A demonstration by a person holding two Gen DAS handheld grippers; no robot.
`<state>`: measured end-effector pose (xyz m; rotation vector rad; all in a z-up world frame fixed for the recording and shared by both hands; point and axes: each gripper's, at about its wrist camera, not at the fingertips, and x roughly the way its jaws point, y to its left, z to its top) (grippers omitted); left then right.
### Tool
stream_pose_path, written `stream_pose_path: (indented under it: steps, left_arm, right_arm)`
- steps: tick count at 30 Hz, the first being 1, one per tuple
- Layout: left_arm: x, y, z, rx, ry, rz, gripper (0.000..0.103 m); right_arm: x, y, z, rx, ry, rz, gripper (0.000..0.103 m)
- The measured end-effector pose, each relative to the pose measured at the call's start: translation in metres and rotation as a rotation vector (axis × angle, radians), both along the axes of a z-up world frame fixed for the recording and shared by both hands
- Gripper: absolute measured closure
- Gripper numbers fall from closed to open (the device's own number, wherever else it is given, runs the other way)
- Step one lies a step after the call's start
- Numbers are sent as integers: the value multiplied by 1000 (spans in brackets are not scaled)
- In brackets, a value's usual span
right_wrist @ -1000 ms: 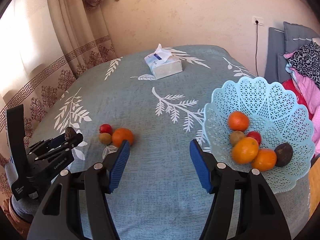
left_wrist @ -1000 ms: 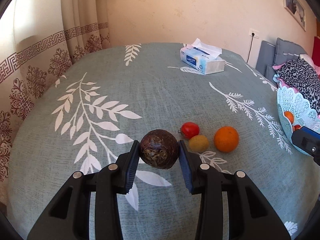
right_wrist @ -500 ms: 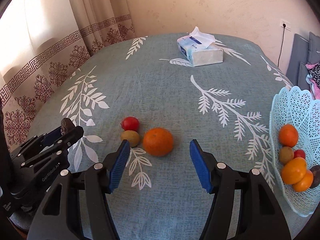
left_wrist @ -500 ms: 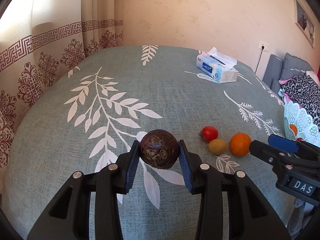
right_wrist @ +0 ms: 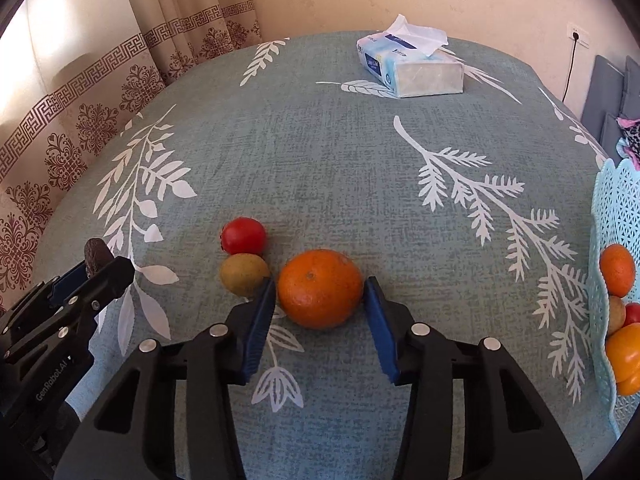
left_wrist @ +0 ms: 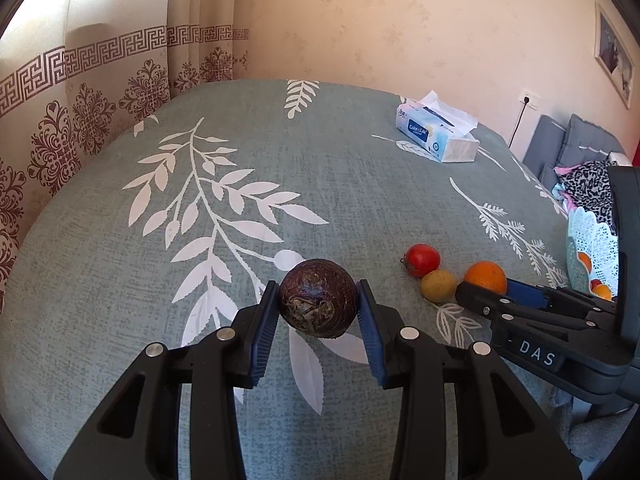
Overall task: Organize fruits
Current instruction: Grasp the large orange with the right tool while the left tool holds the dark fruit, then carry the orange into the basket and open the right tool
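Note:
My left gripper (left_wrist: 319, 310) is shut on a dark purple-brown round fruit (left_wrist: 317, 304), held above the tablecloth. My right gripper (right_wrist: 320, 294) is open with its blue pads either side of an orange (right_wrist: 320, 288) on the table; the pads look just clear of it. Left of the orange lie a small yellow-green fruit (right_wrist: 244, 274) and a red tomato (right_wrist: 243, 236). The light blue lattice basket (right_wrist: 600, 240) at the right edge holds several fruits, mostly oranges. The left gripper and its dark fruit (right_wrist: 96, 258) also show in the right wrist view.
A tissue box (right_wrist: 412, 66) stands at the far side of the round table with its green leaf-print cloth (right_wrist: 320, 160). Curtains hang at the left. A sofa with clothes stands behind the basket at the right.
My right gripper has moved left and forward from near the basket until its jaws straddle the orange. My left gripper kept hold of the dark fruit and drew back and turned left.

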<state>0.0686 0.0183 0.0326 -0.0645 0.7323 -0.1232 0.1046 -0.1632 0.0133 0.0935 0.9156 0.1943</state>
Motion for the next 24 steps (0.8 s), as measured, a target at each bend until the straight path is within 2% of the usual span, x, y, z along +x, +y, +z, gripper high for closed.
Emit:
stream_pose_path:
  steps: [2,11,15,24]
  left_arm:
    - [0,-1,-1,-1,2,-1,64]
    - [1,-2,-2,2,5,-3,64]
    - [-1,-5,-3,13,-3,-8,64]
    - [-2,-5,-4,9,-6,-5,64]
  right_arm:
    - [0,0,0,-1,-2,0,61]
    - [-10,0,7,-24,-21,-18,62]
    - [-18,-1,16,-66,-52,-46,62]
    - [-42,-15,39,-92,-94,-115,62]
